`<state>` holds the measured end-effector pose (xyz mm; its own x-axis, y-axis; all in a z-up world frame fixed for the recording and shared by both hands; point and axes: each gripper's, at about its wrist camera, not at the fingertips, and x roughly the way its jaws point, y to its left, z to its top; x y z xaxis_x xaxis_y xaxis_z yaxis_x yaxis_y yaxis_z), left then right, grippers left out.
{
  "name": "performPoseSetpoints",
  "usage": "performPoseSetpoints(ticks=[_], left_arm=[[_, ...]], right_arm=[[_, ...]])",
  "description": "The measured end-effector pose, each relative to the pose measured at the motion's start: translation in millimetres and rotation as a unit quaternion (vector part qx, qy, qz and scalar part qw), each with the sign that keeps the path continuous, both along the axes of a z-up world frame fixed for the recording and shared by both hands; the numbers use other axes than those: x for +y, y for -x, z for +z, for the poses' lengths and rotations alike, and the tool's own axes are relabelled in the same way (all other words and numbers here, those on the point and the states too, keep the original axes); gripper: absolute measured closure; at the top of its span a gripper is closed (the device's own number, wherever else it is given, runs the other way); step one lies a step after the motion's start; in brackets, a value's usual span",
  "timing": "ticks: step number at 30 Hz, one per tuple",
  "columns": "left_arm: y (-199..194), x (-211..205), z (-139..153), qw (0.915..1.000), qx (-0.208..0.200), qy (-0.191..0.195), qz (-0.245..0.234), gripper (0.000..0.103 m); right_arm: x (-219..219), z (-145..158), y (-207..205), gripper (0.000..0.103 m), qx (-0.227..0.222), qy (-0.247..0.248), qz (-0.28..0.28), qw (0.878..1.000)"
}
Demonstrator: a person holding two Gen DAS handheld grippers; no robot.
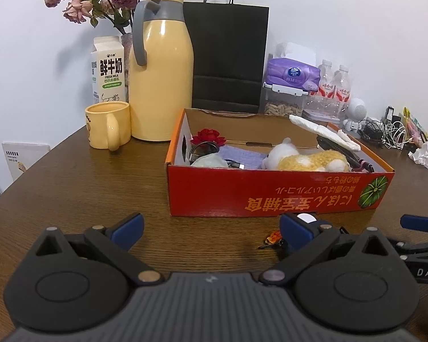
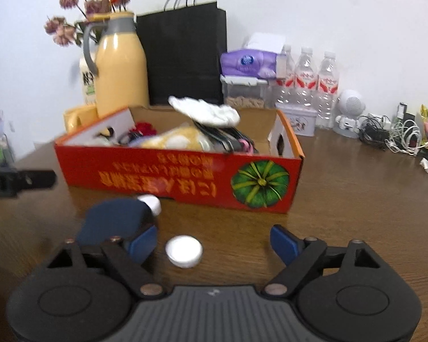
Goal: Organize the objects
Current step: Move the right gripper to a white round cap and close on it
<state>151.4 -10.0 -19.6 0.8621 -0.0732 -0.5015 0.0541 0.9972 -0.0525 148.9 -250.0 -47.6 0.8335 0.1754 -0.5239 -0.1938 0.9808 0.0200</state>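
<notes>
Just ahead of the right gripper [image 2: 214, 245], fingers spread wide and holding nothing: a small white round cap [image 2: 184, 250] flat on the brown table [image 2: 356, 199], between the blue pads. Left gripper [image 1: 211, 232] spread wide too, nothing inside. Straight ahead of both, blocking the way: big red box [image 1: 271, 191] with upside-down writing and a green pumpkin picture, holding a yellow plush toy [image 1: 308, 159] and red flower [image 1: 208, 136]. Behind, to the left: yellow jug [image 1: 159, 79], black paper bag [image 1: 228, 57], milk carton [image 1: 108, 71] reading "FRESH MILK", yellow mug [image 1: 108, 125]. By the left gripper's right finger: tiny orange clip [image 1: 274, 238].
</notes>
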Motion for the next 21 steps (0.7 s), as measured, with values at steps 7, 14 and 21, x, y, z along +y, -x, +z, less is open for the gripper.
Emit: performPoseSetpoints(ticks=[7,14,21], left_arm=[[-1,1,0,1.0000,0.001,0.000,0.001,0.000],[0,1,-1,1.0000,0.001,0.001,0.001,0.000],[-1,0,-1,1.0000,0.001,0.000,0.000,0.000]], right_arm=[[0,-6,-8,0.028,0.021,0.008,-0.010,1.000],[11,-15,-10,0.045,0.045,0.024,0.013,0.999],[10,-15,-9,0.074,0.045,0.011,0.024,0.999]])
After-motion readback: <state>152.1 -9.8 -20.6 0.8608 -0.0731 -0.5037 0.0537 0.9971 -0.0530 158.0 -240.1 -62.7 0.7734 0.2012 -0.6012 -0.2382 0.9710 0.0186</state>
